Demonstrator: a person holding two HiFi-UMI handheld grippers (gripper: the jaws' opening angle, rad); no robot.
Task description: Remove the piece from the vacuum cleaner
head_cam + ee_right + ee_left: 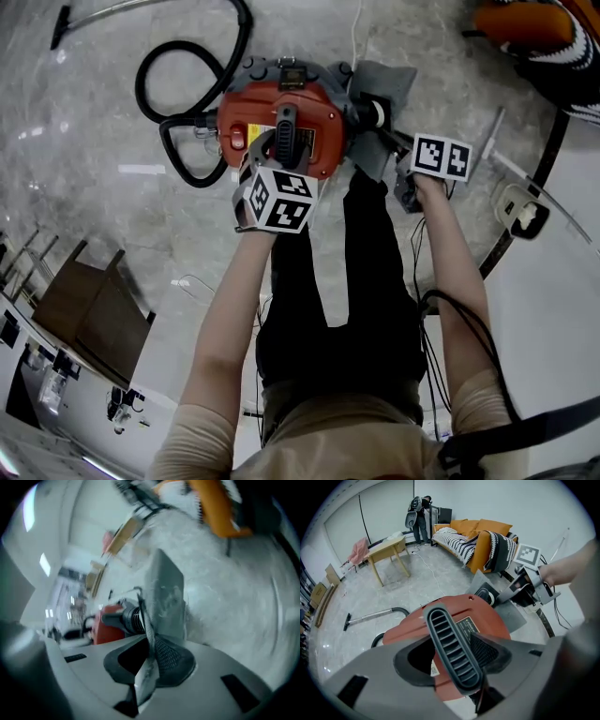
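Observation:
A red vacuum cleaner (pixel 319 117) stands on the marble floor in front of my feet. My left gripper (pixel 277 150) is shut on its black ribbed carry handle (pixel 452 648), which runs between the jaws. A grey cloth bag (pixel 384 84) hangs from the machine's right side by a round collar (pixel 378 114). My right gripper (pixel 401 155) is shut on this bag, with the fabric (pixel 166 592) pinched between its pads. In the right gripper view the bag still joins the black ribbed port (pixel 131 616) on the red body.
The black hose (pixel 187 75) loops left of the vacuum and its wand (pixel 370 617) lies on the floor. An orange sofa (pixel 534 28) is far right, a wooden table (pixel 386 550) beyond. Brown boards (pixel 89 300) lean at lower left. A person (pixel 419 515) stands far off.

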